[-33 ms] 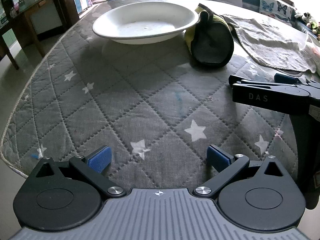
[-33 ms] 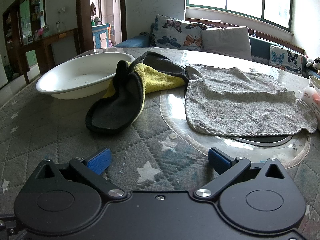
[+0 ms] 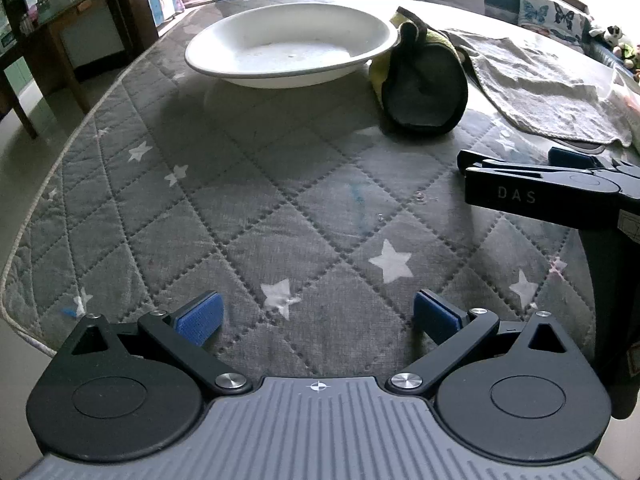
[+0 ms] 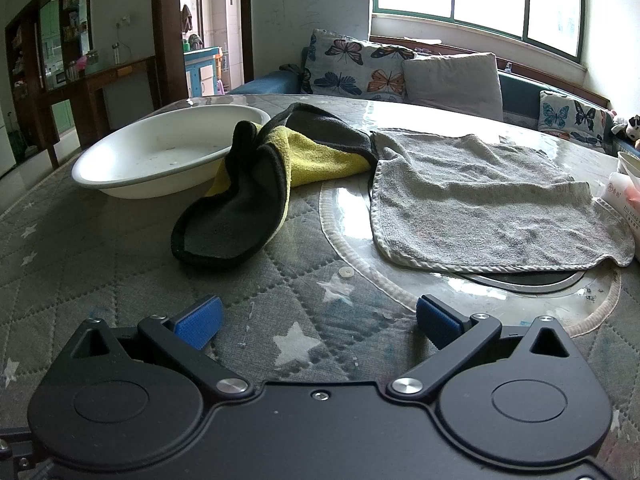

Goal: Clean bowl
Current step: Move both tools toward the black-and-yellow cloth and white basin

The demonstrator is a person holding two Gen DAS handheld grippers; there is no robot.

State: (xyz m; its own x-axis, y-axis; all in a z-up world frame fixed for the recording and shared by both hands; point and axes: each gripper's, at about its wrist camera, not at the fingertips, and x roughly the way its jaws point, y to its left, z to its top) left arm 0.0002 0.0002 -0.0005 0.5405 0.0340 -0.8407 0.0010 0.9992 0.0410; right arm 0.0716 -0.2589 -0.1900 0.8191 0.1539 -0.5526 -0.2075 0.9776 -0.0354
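From the left wrist camera we see our left gripper (image 3: 318, 316) with its jaws spread wide and empty, low over the quilted star-print cover (image 3: 280, 208) on the tabletop. The white bowl (image 3: 292, 46) sits ahead of us on that cover, upright, broad and shallow, with what looks like a faint residue on its bottom. Touching the bowl's right rim is the crumpled grey-and-yellow microfibre cloth (image 3: 424, 84); further right of the bowl lies a flat grey towel (image 3: 548, 88). Our right gripper (image 3: 532, 188) shows side-on, nearer to us than the bowl and to its right.

From the right wrist camera the right gripper (image 4: 318, 318) also has its jaws released, holding nothing. The bowl (image 4: 168, 152) lies ahead and left, the microfibre cloth (image 4: 256, 200) draped just beside its right rim, the towel (image 4: 480, 196) further right over a glass turntable (image 4: 344, 208).

We judge the bowl stiff, smooth and likely slippery, light enough to slide when wiped, so we would pinch its thin rim with the left jaws. The cloth is soft and limp; we would take it at a raised fold.
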